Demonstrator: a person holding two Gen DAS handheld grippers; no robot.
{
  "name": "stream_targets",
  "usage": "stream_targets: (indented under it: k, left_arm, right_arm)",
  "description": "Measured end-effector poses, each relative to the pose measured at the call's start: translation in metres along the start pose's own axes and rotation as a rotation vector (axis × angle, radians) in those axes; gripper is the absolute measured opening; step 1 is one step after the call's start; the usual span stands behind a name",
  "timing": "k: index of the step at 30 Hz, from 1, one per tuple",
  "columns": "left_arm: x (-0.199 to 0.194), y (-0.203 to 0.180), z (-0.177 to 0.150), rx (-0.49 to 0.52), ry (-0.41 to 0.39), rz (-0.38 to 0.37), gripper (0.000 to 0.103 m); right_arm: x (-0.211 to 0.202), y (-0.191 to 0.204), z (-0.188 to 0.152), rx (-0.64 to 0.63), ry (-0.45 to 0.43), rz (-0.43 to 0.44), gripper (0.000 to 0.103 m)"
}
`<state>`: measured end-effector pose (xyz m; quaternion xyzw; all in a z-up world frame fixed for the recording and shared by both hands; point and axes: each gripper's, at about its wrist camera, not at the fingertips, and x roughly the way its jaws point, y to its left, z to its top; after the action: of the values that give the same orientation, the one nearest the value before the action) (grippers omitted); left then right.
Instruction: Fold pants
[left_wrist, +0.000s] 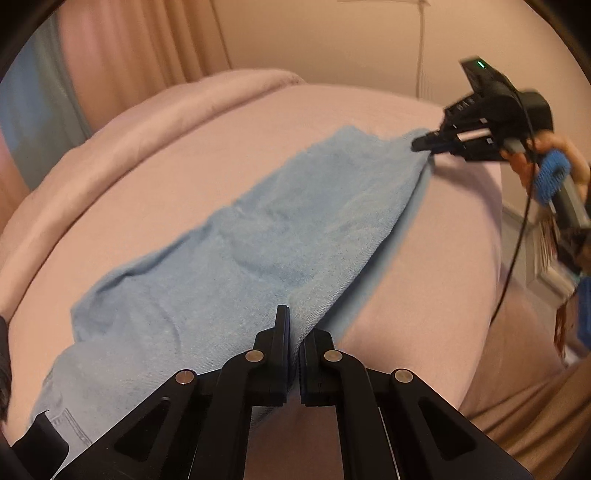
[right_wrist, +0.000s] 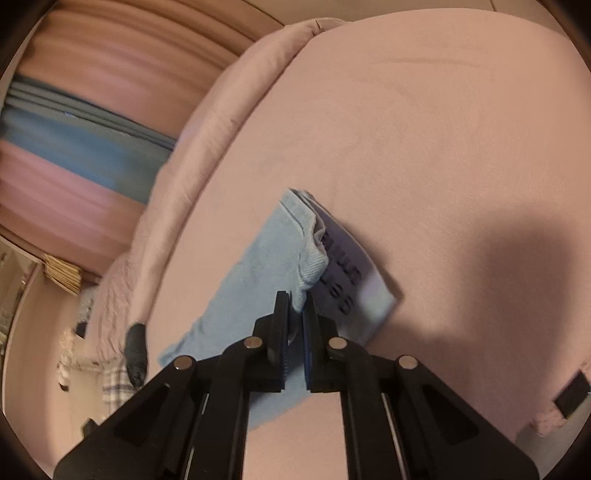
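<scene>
Denim of the pants (left_wrist: 229, 258), pale blue, lies lengthwise on the pink bed (left_wrist: 369, 122), pinched by both closed tools: left hand-held gripper (left_wrist: 293, 332) on the near edge, right hand-held gripper (right_wrist: 295, 314) on 1 far end. Soft, floppy, moderately heavy; edges and hems suit gripping. Motion blur hides seams; printed lettering is unreadable.

Pants (left_wrist: 229, 258) lie on the bed (left_wrist: 177, 155), a gripper at each end
</scene>
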<state>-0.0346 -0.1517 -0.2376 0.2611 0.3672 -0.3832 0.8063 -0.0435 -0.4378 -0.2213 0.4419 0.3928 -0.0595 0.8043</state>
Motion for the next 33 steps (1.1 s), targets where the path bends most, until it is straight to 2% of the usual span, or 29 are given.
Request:
stream_targets:
  k: [2,4,6,8,9,11,12,13,14,15,17,20,21,22,23,24,25,27,28,29,30,33]
  left_arm:
    - [0.012,-0.007,-0.005,0.016,0.041,0.009,0.002]
    - [0.017,-0.01,-0.008,0.031,0.036,0.024,0.002]
    - [0.017,-0.007,-0.008,0.015,0.027,0.02,0.003]
    - [0.009,-0.003,-0.006,-0.002,0.039,0.011,0.013]
    - [0.004,0.001,-0.005,-0.014,0.043,0.004,0.019]
    - [-0.019,0.01,-0.006,-0.067,0.017,-0.048,0.039]
    - [-0.034,0.02,-0.007,-0.107,-0.025,-0.084,0.041]
    - [-0.043,0.028,-0.009,-0.136,-0.059,-0.101,0.046]
    - [-0.055,0.041,-0.01,-0.177,-0.101,-0.103,0.051]
    - [-0.06,0.052,-0.011,-0.206,-0.127,-0.085,0.054]
    - [-0.064,0.084,-0.017,-0.286,-0.158,0.034,0.058]
    - [-0.054,0.134,-0.04,-0.454,-0.105,0.183,0.058]
    - [-0.048,0.152,-0.054,-0.515,-0.08,0.241,0.058]
    - [-0.043,0.161,-0.065,-0.534,-0.05,0.29,0.058]
    - [-0.034,0.172,-0.079,-0.552,0.011,0.364,0.058]
    - [-0.021,0.185,-0.096,-0.579,0.108,0.441,0.058]
    - [-0.013,0.194,-0.111,-0.614,0.159,0.445,0.058]
    - [-0.024,0.204,-0.125,-0.704,0.062,0.355,0.059]
    - [-0.029,0.207,-0.127,-0.725,0.049,0.334,0.059]
    - [-0.035,0.21,-0.128,-0.747,0.036,0.323,0.059]
    - [-0.041,0.212,-0.13,-0.764,0.015,0.318,0.059]
    - [-0.068,0.219,-0.138,-0.816,-0.06,0.326,0.059]
  right_arm:
    - [0.013,-0.009,-0.003,0.01,0.046,-0.059,0.007]
    - [0.016,-0.018,-0.006,0.038,0.046,-0.047,0.003]
    - [0.013,-0.02,-0.004,0.039,0.049,-0.042,0.005]
    - [0.008,-0.018,0.0,0.031,0.056,-0.06,0.009]
    - [0.001,-0.014,0.004,0.015,0.035,-0.101,0.012]
    - [-0.015,-0.006,0.009,-0.036,-0.028,-0.174,0.028]
    - [-0.025,0.0,0.009,-0.078,-0.078,-0.241,0.047]
    - [-0.033,0.009,0.011,-0.131,-0.132,-0.305,0.05]
    - [-0.038,0.017,0.009,-0.18,-0.161,-0.324,0.05]
    - [-0.039,0.029,0.008,-0.229,-0.166,-0.303,0.05]
    - [-0.027,0.05,0.0,-0.325,-0.112,-0.228,0.05]
    - [0.012,0.085,-0.025,-0.504,0.044,-0.108,0.048]
    - [0.024,0.091,-0.034,-0.552,0.093,-0.102,0.046]
    - [0.04,0.096,-0.046,-0.609,0.151,-0.119,0.046]
    - [0.059,0.096,-0.058,-0.664,0.21,-0.159,0.046]
    - [0.075,0.091,-0.067,-0.709,0.261,-0.219,0.046]
    - [0.083,0.092,-0.078,-0.793,0.251,-0.273,0.047]
    - [0.083,0.103,-0.086,-0.895,0.246,-0.33,0.049]
    - [0.086,0.111,-0.085,-0.914,0.273,-0.369,0.048]
    - [0.086,0.12,-0.081,-0.908,0.292,-0.365,0.049]
    - [0.085,0.127,-0.079,-0.904,0.3,-0.331,0.049]
    - [0.089,0.173,-0.075,-0.909,0.349,-0.088,0.05]
